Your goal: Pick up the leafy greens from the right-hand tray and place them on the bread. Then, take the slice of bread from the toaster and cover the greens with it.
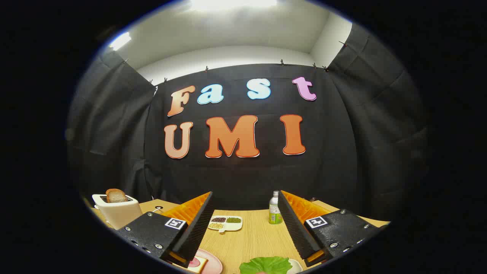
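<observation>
Tongs (pixel 245 207) held level, pointing straight across the wooden table (pixel 255 239) toward the black cloth wall; both fingers spread wide apart, released, nothing between the tips but open air above the table.

Leafy greens (pixel 266 265) lie low between the two fingers, close in under the tongs, nearer the right finger. They sit on a white tray (pixel 296 265) whose rim shows just beside the right finger's base.

Pink plate (pixel 213 262) close in beside the left finger's base, carrying a slice of bread (pixel 196 263) with a reddish patch on top; partly hidden by that finger.

Toaster (pixel 117 211), white, stands well out to the left of the left finger, with a browned bread slice (pixel 115 195) standing upright out of its slot.

Beyond the fingertips, between them: a small white divided dish (pixel 225 223) with dark, green and pale fillings. A bottle (pixel 274 208) with a white cap stands upright just inside the right finger's tip.
</observation>
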